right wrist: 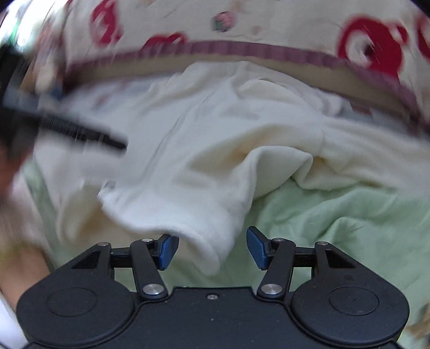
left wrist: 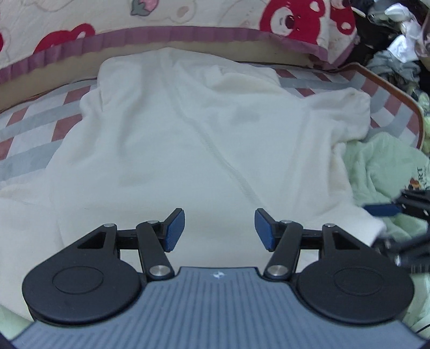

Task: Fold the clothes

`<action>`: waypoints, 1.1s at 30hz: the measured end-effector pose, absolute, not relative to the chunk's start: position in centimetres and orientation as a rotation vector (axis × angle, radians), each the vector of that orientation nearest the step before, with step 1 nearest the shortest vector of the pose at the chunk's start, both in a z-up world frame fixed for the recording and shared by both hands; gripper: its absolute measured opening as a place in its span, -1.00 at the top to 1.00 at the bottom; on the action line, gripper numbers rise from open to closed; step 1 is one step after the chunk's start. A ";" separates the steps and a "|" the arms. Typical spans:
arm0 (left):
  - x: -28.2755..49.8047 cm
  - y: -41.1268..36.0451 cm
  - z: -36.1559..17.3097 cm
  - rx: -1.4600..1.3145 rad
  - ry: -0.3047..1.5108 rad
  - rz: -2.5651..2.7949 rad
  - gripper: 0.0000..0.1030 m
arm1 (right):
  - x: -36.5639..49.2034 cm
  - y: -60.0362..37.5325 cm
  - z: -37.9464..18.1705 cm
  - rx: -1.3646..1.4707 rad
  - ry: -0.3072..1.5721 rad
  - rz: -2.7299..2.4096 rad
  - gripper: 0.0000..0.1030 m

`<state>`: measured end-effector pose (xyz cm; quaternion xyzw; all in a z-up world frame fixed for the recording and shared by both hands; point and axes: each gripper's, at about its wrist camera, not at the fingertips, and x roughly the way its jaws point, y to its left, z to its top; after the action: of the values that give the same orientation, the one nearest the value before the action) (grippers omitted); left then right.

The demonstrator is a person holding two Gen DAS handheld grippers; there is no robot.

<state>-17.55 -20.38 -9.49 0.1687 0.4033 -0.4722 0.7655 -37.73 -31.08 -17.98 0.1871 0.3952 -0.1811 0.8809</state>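
A white fleece garment (left wrist: pixel 188 139) lies spread over the checked bed sheet (left wrist: pixel 32 118), its seam running down the middle. My left gripper (left wrist: pixel 219 231) hovers open over the garment's near part, nothing between its blue pads. In the right wrist view the same white garment (right wrist: pixel 204 150) is rumpled, and a sleeve cuff (right wrist: pixel 207 241) hangs down between the fingers of my right gripper (right wrist: pixel 210 248), which stands open around it. The right gripper also shows blurred at the left wrist view's right edge (left wrist: pixel 397 212). The left gripper's arm crosses the right wrist view as a dark blur (right wrist: pixel 80 134).
A pale green garment (right wrist: pixel 336 214) lies under and to the right of the white one, also seen in the left wrist view (left wrist: pixel 381 166). A quilt with red bear prints (left wrist: pixel 295 18) runs along the far side. A heap of dark and grey clothes (left wrist: pixel 392 45) sits beyond the wooden bed edge (left wrist: pixel 389 83).
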 end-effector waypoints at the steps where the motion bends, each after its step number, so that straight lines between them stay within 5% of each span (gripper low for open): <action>1: -17.9 -20.5 -9.6 0.376 0.874 -1.026 -0.12 | -37.7 -31.9 -18.3 0.452 0.796 -0.383 -0.12; 5: -18.5 -21.2 -11.0 0.392 0.899 -1.012 -0.12 | -38.1 -35.5 -20.7 0.772 0.702 -0.430 0.03; 7: -18.6 -21.3 -11.5 0.397 0.913 -0.999 -0.12 | -38.0 -36.0 -21.4 0.785 0.674 -0.450 0.40; 8: -18.5 -21.3 -11.7 0.399 0.918 -0.991 -0.12 | -37.6 -35.9 -21.3 0.745 0.673 -0.455 0.76; 11: -17.8 -20.7 -11.2 0.382 0.904 -0.961 -0.12 | -38.0 -35.0 -18.2 0.650 0.570 -0.370 0.80; 17: -16.7 -18.0 -6.0 0.301 0.805 -0.965 -0.21 | -42.6 -30.3 -6.4 0.500 0.401 -0.098 0.80; 24: -18.6 -19.4 -5.5 0.443 0.802 -1.011 -0.22 | -41.2 -26.4 -17.9 0.641 0.852 -0.242 0.79; 28: -21.1 -20.8 -5.8 0.508 0.786 -1.106 -0.22 | -42.1 -26.2 -17.5 0.651 0.827 -0.253 0.64; 30: -21.8 -22.0 -5.9 0.516 0.785 -1.134 -0.22 | -42.6 -26.1 -16.8 0.607 0.810 -0.253 0.34; 33: -23.0 -23.6 -6.0 0.528 0.784 -1.176 -0.22 | -44.6 -26.2 -14.2 0.439 0.680 -0.270 0.22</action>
<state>-22.97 -23.64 -6.04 0.2397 0.3556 -0.5338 0.7288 -44.56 -26.22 -14.20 0.2127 0.3296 -0.1308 0.9105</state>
